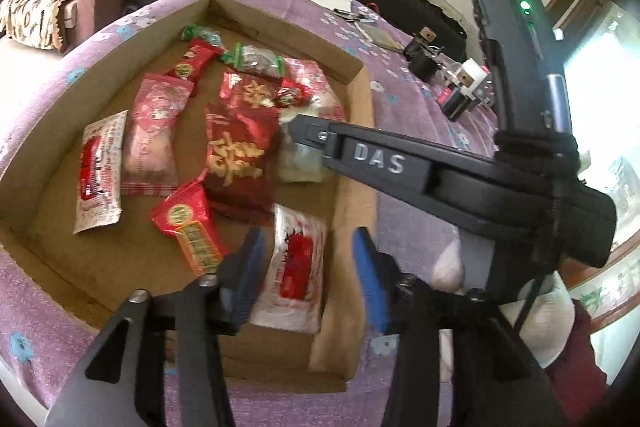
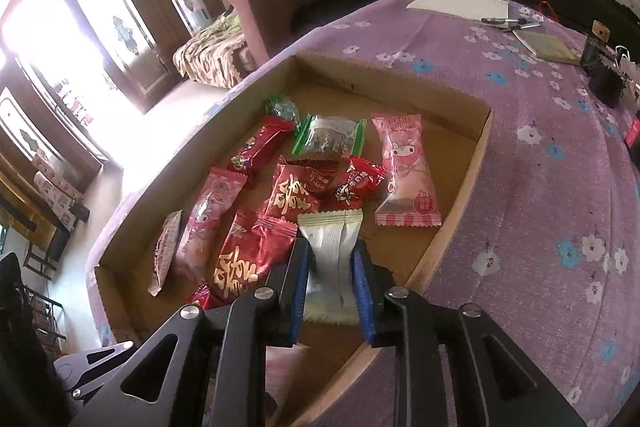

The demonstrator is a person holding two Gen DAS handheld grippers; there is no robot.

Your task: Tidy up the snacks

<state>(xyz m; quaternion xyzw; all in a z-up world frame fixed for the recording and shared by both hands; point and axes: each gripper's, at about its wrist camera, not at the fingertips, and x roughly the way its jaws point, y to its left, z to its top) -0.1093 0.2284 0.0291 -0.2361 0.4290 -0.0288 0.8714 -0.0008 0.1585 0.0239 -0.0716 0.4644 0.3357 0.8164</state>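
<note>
Silver snack packet sits squeezed between the right gripper pads, low over the cardboard tray near its right edge. Its long side points away, along the fingers. The left gripper is apart, with a white-and-red packet lying loose between its blue pads, near the tray's near edge. Only the left wrist view shows that packet clearly; only the right wrist view shows the squeeze.
</note>
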